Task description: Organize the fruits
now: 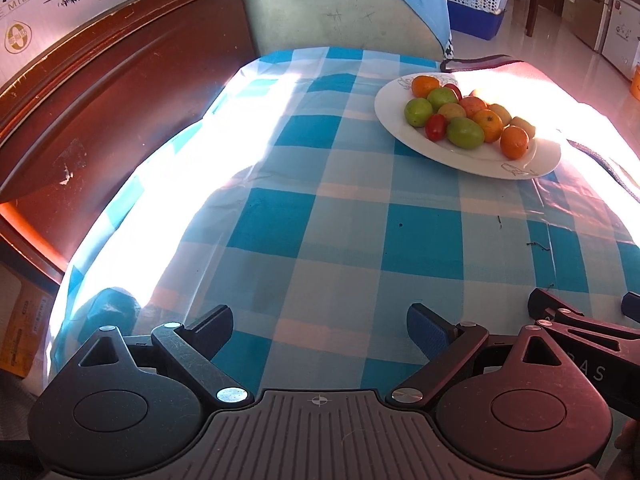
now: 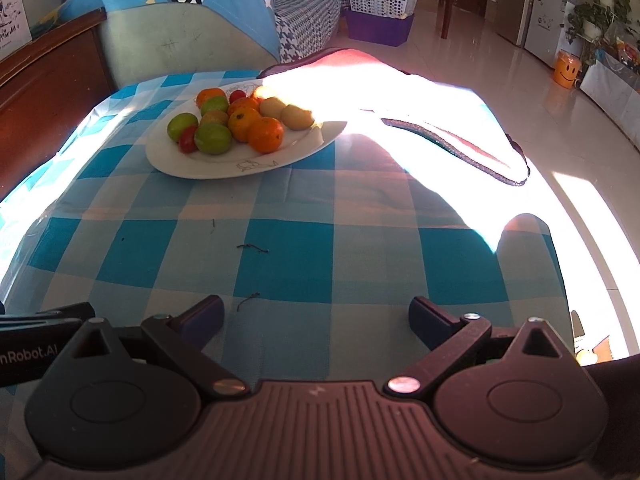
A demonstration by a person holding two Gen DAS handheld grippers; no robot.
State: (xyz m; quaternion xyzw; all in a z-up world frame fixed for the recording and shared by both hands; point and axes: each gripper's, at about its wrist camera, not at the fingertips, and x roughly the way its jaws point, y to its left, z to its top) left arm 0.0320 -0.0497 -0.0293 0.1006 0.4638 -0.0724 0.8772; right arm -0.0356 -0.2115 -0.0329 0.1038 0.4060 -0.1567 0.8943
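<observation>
A white oval plate (image 1: 400, 128) (image 2: 208, 166) sits on the far side of the blue checked tablecloth (image 1: 340, 232) (image 2: 288, 248). Piled on it are oranges (image 1: 514, 142) (image 2: 266, 135), green fruits (image 1: 465, 133) (image 2: 213, 139), small red tomatoes (image 1: 436, 127) (image 2: 187, 139) and pale yellow fruits (image 2: 297, 117). My left gripper (image 1: 320, 330) hovers open over the near cloth, well short of the plate, nothing between its fingers. My right gripper (image 2: 316, 320) is likewise open and empty near the table's front, and shows at the right edge of the left wrist view (image 1: 580, 316).
A red cloth with dark trim (image 2: 452, 140) lies on the table's far right in strong sunlight. A wooden headboard (image 1: 100, 112) runs along the left. A green chair back (image 1: 332, 12) with a blue cushion stands behind the table. Baskets (image 2: 380, 4) and tiled floor lie beyond.
</observation>
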